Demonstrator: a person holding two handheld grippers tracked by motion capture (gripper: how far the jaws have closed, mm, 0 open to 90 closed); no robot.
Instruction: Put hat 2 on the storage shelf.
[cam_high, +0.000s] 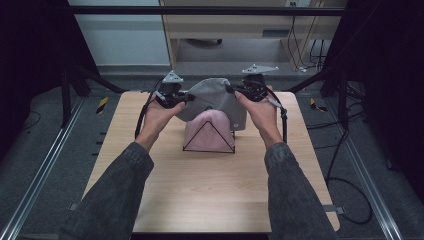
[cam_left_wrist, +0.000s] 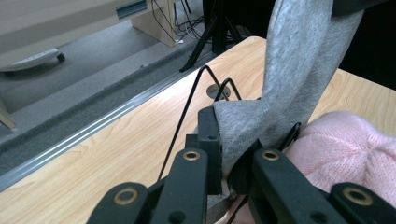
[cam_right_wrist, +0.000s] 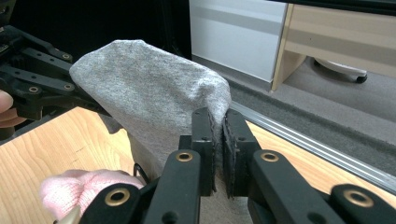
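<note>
A grey knit hat (cam_high: 212, 97) hangs stretched between my two grippers over a pink knit hat (cam_high: 207, 131), which sits on a black wire stand (cam_high: 209, 149) in the middle of the table. My left gripper (cam_high: 186, 98) is shut on the grey hat's left edge, and my right gripper (cam_high: 232, 90) is shut on its right edge. In the left gripper view the jaws (cam_left_wrist: 231, 144) pinch a fold of grey hat (cam_left_wrist: 299, 60), with the pink hat (cam_left_wrist: 341, 144) just beside and the wire stand (cam_left_wrist: 187, 109) behind. In the right gripper view the jaws (cam_right_wrist: 218, 122) clamp the grey hat (cam_right_wrist: 149, 88); the pink hat (cam_right_wrist: 77, 186) lies below.
The wooden table (cam_high: 210, 190) has bare surface in front of the stand and to both sides. Black frame legs (cam_high: 67, 95) and cables (cam_high: 345, 165) stand on the grey carpet around it. A wooden cabinet (cam_high: 240, 25) is behind the table.
</note>
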